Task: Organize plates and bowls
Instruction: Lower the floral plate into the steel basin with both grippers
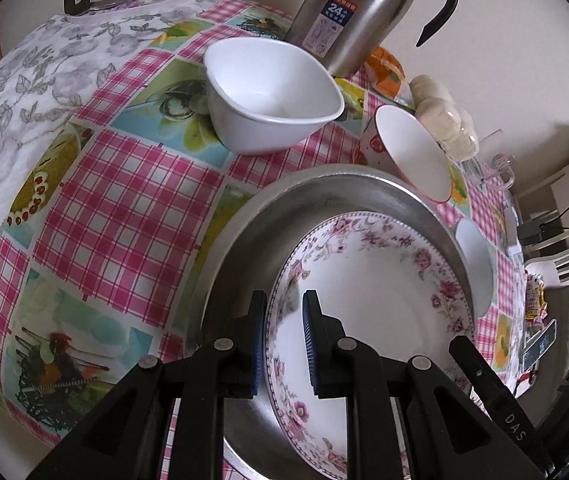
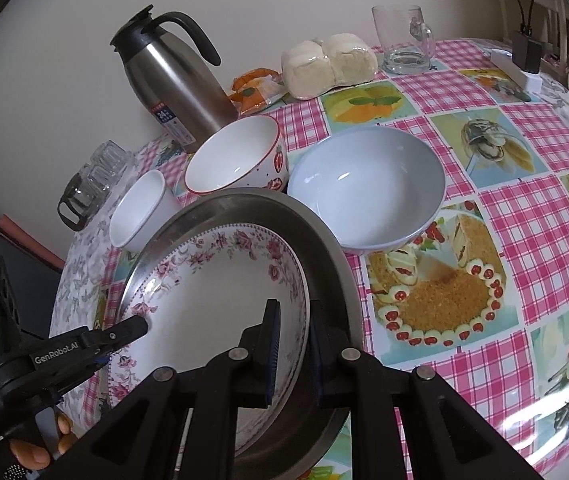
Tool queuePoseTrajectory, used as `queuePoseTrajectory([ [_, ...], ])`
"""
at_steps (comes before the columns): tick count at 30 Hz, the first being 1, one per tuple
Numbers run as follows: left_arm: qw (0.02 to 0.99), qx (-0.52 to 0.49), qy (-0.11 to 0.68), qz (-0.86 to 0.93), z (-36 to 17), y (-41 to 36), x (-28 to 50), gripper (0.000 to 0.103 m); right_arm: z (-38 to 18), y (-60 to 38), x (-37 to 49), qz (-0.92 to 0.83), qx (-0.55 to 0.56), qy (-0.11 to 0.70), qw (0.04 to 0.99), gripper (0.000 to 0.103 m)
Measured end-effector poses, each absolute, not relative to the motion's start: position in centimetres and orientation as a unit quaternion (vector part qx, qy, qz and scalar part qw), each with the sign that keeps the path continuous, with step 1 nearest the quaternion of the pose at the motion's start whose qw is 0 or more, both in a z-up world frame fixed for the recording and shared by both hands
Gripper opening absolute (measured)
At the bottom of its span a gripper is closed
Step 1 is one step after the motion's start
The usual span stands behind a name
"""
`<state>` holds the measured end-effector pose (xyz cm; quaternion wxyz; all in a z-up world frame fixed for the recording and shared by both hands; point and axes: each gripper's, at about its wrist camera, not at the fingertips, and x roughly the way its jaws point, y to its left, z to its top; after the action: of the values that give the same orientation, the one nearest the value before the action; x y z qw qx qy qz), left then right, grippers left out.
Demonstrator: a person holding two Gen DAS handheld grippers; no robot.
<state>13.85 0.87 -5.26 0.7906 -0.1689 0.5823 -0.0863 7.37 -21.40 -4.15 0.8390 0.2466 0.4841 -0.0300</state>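
Pink-checked oilcloth with food pictures covers the table (image 2: pixel 504 216), which stands against a pale wall. On it a floral plate (image 2: pixel 212 288) lies inside a metal tray (image 2: pixel 324 248). The left gripper (image 1: pixel 282 344) pinches the plate's rim on one side, and the right gripper (image 2: pixel 292 344) pinches the rim opposite, 1 finger inside and 1 outside. Just beyond the tray stand 3 bowls: a white bowl (image 1: pixel 268 92), a strawberry bowl (image 2: pixel 236 156) and a grey bowl (image 2: pixel 368 184). A steel jug (image 2: pixel 172 80) stands behind them.

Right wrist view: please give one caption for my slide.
Both claws grip the floral plate inside the steel tray.
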Motion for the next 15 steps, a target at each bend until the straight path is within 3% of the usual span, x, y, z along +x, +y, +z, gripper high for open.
queuePoseTrajectory([
  [15, 0.776, -0.171, 0.603, -0.073, -6.6, 0.9, 14.2, 0.018, -5.0, -20.9, 7.8, -0.027, 0.243, 0.504, 0.828, 0.016],
])
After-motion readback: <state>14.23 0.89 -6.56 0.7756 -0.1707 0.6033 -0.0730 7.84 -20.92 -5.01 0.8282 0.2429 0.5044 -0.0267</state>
